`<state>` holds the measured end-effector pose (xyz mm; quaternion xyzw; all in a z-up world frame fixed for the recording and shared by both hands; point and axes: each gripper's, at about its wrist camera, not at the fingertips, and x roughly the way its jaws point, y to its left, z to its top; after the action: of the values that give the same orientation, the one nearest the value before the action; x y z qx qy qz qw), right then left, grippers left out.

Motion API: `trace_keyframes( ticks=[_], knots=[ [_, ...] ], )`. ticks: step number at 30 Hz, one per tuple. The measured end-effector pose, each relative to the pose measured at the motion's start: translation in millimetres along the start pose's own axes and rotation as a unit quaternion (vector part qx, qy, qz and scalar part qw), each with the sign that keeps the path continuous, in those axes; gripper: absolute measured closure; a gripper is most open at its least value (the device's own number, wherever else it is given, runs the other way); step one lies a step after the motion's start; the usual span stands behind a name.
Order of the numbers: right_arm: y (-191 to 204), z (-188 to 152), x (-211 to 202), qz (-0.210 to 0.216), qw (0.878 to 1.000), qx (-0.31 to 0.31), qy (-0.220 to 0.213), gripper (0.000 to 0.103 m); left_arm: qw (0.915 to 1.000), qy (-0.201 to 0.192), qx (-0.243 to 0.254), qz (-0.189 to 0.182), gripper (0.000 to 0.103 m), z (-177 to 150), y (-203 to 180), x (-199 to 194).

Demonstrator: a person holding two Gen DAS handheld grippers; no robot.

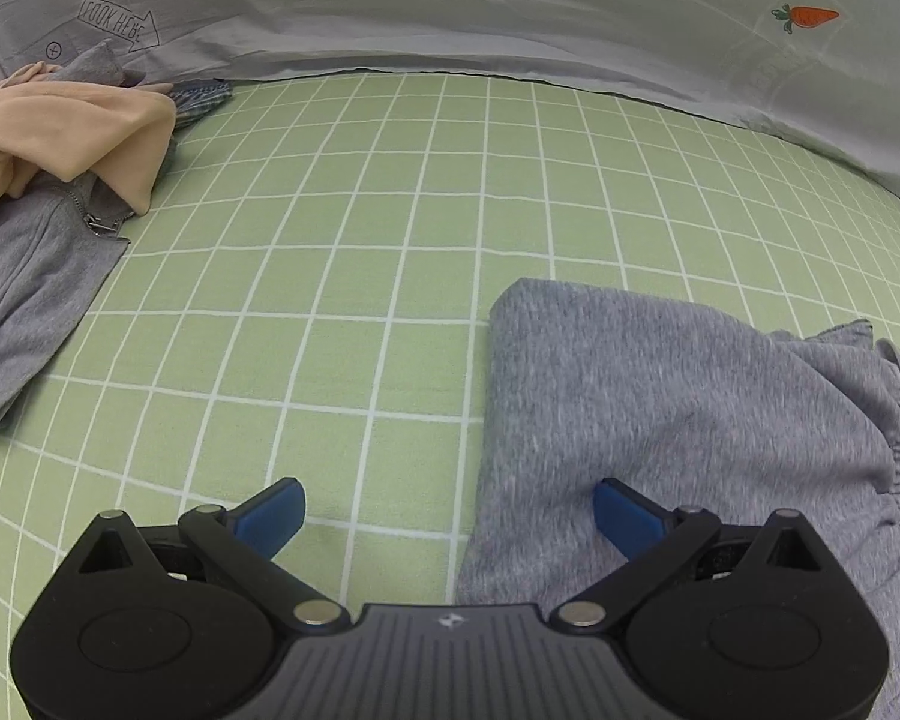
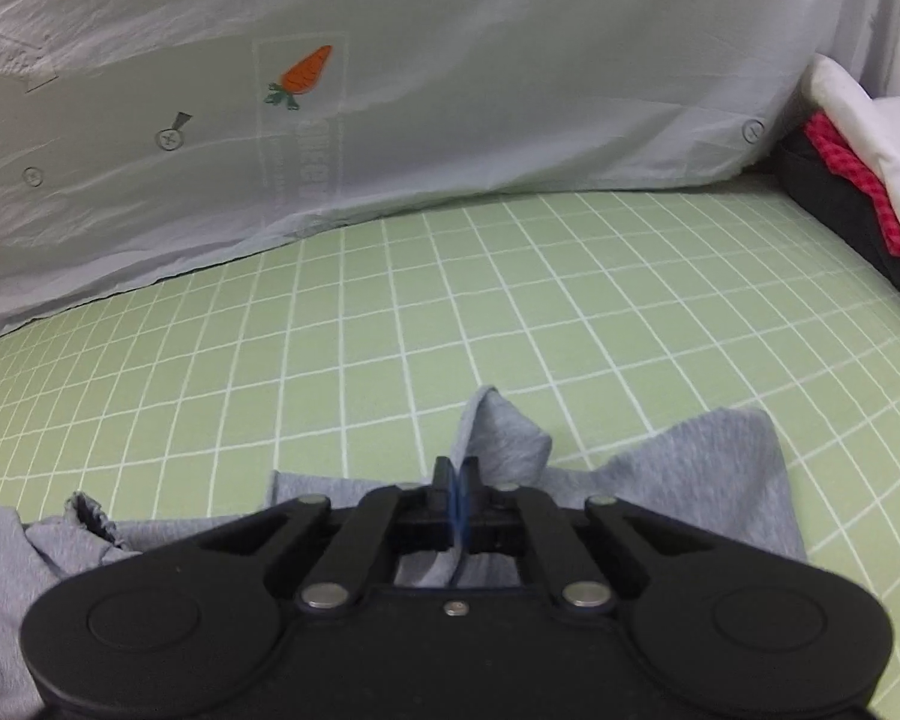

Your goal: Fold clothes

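Grey marl fabric fills the lower right of our left wrist view: the grey garment (image 1: 660, 408) lies on the green checked sheet (image 1: 360, 228), from about three o'clock down to five o'clock, with a gathered elastic band along its right edge. Our left gripper (image 1: 449, 510) hangs over the garment's left edge with its blue pads spread wide and nothing between them; the right pad (image 1: 624, 513) sits over the grey cloth, the left pad over bare sheet.

At nine to ten o'clock in that view we see a pile of clothes (image 1: 42, 180): a peach garment on top of a grey zipped one, with a bit of blue check just behind. At twelve o'clock a pale grey sheet (image 1: 450, 6) stands along the far edge, printed with a carrot (image 1: 807, 16) at one o'clock.

In our right wrist view, the right gripper (image 2: 457, 495) is clenched on a raised fold of the grey garment (image 2: 504, 438), which peaks just beyond the pads at twelve o'clock. More of it spreads from four to eight o'clock. At two o'clock lie black, red-checked and white fabrics (image 2: 852, 180).
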<state>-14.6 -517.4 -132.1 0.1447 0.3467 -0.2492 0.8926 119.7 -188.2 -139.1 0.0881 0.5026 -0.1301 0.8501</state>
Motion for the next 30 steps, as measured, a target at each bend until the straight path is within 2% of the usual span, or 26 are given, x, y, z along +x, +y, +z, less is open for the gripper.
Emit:
trace_keyframes(
  ticks=[3,6,9,10,12,14,15,17,19,22,26,30],
  knots=[
    [24.5,2.1,-2.1,0.052,0.998,-0.042,-0.002,0.101,0.9999,0.003,-0.013,-0.006,0.001,-0.1,1.3,3.2],
    [46.8,1.2,-1.0,0.095,0.994,-0.06,0.006,0.101,0.9998,0.005,-0.019,-0.009,0.001,-1.6,3.2,4.7],
    [54.6,-2.0,-2.0,0.083,0.995,-0.06,0.013,0.097,0.9996,0.005,-0.023,-0.012,0.001,-3.4,4.5,5.1],
    [53.8,-2.9,-3.6,0.078,0.995,-0.055,0.016,0.092,0.9996,0.005,-0.024,-0.012,0.001,-4.2,4.5,4.7],
    [45.6,-3.9,-11.0,0.065,0.997,-0.034,0.01,0.063,0.9996,0.006,-0.026,-0.012,0.001,-5.5,4.1,3.9],
    [35.1,-5.5,-20.7,0.044,0.999,-0.008,-0.005,0.053,0.9995,0.007,-0.028,-0.012,0.001,-6.5,5.4,3.1],
    [30.5,-7.4,-24.0,0.026,1.0,0.001,-0.009,0.037,0.9995,0.007,-0.028,-0.012,0.001,-7.2,5.8,2.6],
    [22.5,-12.6,-27.1,-0.011,1.0,0.002,-0.01,0.021,0.9995,0.008,-0.028,-0.011,0.001,-8.5,6.8,1.5],
    [15.0,-18.0,-28.9,-0.045,0.999,0.002,-0.007,0.021,0.9995,0.009,-0.029,-0.01,0.001,-9.9,7.7,0.4],
    [5.9,-27.9,-31.0,-0.071,0.997,0.014,0.011,0.023,0.9995,0.011,-0.029,-0.009,0.001,-11.9,9.2,-1.3],
    [6.7,-34.6,-42.8,-0.081,0.997,0.019,0.009,0.023,0.9995,0.009,-0.03,-0.002,0.001,-17.3,9.9,-8.3],
    [23.5,-40.7,-59.3,-0.072,0.997,0.003,0.0,0.022,0.9995,0.007,-0.03,0.001,0.001,-28.3,8.1,-19.8]
  ],
)
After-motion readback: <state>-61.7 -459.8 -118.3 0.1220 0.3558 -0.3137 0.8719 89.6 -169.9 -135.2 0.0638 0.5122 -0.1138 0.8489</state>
